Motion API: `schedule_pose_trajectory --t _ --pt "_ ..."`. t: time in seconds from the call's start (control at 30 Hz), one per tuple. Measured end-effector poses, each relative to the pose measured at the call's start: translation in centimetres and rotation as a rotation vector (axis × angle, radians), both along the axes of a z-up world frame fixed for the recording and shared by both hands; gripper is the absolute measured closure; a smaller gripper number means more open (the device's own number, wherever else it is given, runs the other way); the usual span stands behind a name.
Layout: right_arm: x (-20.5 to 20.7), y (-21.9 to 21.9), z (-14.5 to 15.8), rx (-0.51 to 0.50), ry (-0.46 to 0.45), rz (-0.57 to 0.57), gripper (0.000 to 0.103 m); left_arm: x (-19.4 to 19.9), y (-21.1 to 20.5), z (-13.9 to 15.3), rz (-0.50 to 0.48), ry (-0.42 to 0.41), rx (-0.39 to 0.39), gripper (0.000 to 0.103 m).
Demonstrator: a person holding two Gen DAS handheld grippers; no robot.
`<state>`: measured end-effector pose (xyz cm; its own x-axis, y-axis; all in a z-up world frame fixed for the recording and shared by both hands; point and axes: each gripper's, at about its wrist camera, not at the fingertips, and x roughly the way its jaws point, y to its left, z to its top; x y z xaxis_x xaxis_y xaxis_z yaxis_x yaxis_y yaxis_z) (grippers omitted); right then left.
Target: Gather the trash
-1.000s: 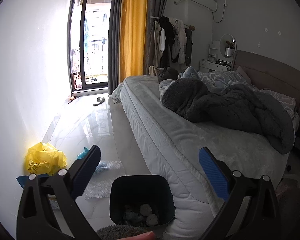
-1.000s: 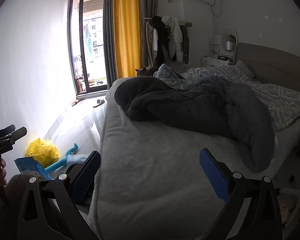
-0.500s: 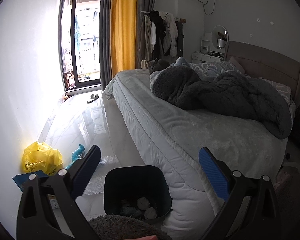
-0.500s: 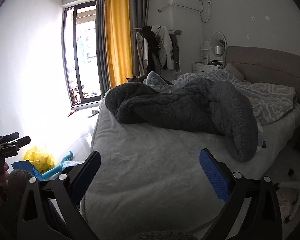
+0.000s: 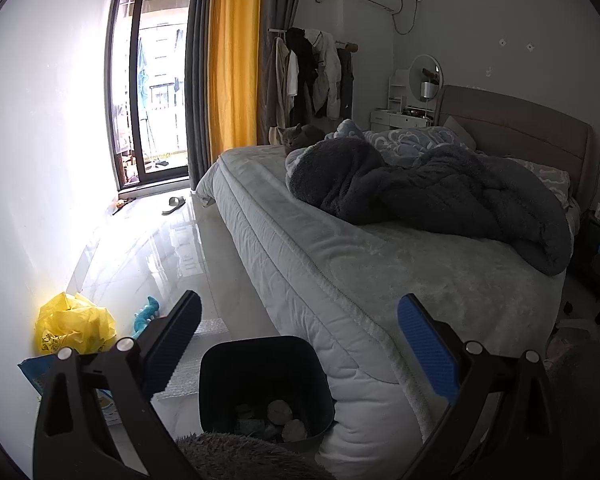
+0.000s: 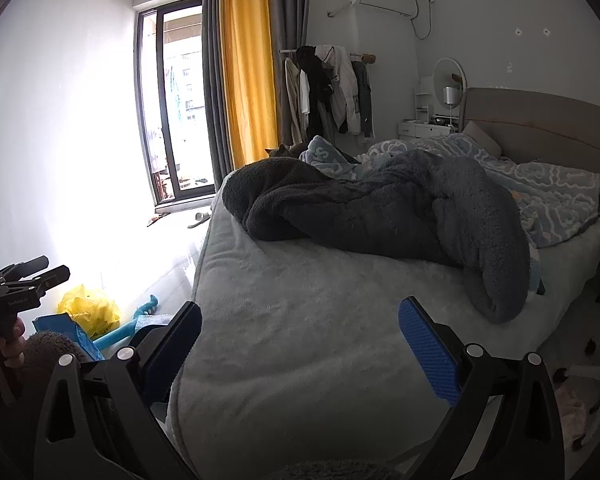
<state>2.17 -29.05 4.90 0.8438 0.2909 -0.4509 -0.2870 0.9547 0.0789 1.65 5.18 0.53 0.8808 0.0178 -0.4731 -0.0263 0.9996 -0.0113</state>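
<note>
Below the open left hand-held gripper [image 5: 300, 344], trash bin [image 5: 260, 384].

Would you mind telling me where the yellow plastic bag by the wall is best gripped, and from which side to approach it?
Grip the crumpled peak at the top of the yellow plastic bag, coming from above and from the open floor side. It sits against the wall, so that side is blocked, and its bunched folds probably give the fingers something thin to pinch. Both grippers are open and empty; the left gripper looks nearer.

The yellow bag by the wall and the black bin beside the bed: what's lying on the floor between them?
In the left wrist view, between yellow bag and black bin: a teal toy and bubble wrap.
</note>
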Motion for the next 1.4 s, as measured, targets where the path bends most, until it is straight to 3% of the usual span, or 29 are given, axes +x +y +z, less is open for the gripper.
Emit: schedule_pose_trajectory --t 1.4 --pt "0.14 -0.50 -0.27 0.023 0.009 -0.006 0.003 -0.05 -0.42 -0.06 -0.009 -0.003 0.005 0.003"
